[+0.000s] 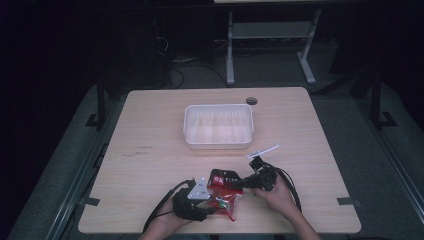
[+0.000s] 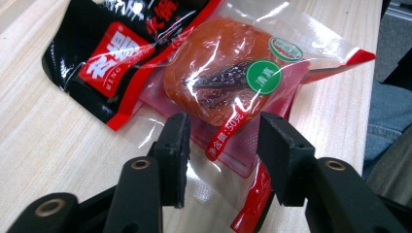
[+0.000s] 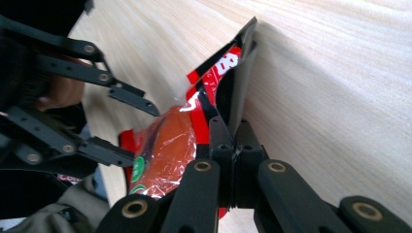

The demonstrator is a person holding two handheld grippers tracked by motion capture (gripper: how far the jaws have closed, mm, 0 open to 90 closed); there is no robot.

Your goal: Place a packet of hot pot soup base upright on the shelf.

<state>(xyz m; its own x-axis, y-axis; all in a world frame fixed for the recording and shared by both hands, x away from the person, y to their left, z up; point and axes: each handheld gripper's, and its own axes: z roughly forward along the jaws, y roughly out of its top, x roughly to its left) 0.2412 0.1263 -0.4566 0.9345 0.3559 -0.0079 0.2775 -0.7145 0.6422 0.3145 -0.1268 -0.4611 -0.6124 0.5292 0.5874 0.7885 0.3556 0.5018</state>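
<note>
Your left gripper [image 1: 216,200] sits at the near edge of the counter [image 1: 150,130], over the lower part of the snack packet [image 2: 228,82]. Its jaws stand apart on either side of the packet's clear lower seam, and from the left gripper view I judge they are not pressing on it. The packet lies flat on the counter between your two hands. To the right, your right gripper [image 3: 233,141] has its jaws pinched tight on the packet's black and red edge, so one corner is lifted. Farther back, in the middle of the counter, the white bin [image 1: 218,126] stands with nothing in it. As I read it, the packet is gripped but not yet carried: lifting it and placing it in the bin remain.
</note>
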